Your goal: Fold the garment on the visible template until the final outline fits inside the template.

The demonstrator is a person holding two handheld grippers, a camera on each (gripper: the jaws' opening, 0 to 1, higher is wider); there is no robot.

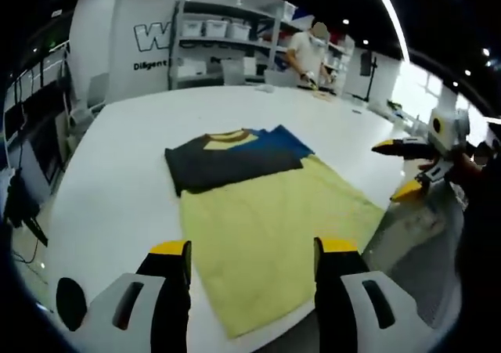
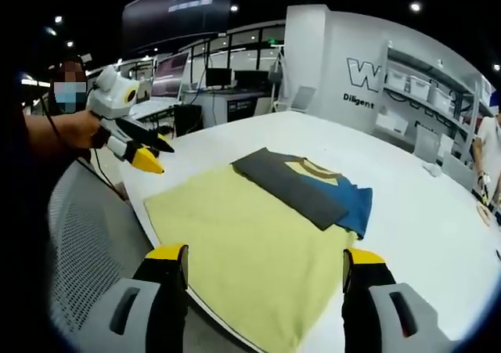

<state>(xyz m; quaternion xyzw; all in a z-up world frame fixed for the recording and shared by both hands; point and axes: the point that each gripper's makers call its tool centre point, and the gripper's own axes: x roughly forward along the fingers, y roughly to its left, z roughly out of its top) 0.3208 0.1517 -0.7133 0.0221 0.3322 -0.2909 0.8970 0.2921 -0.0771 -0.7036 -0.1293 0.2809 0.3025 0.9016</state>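
Ahead of both tools: garment lying on white desk, sleeves already folded inward. Left tool and right tool hovering agape, empty, lining up for hem fold.

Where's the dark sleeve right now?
In the left gripper view the dark gray sleeve lies folded across the top of the yellow shirt, just below its collar, with the blue sleeve beside it.

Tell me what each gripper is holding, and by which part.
Nothing is held. The left gripper and right gripper are both open, off the shirt, which lies flat on the table.
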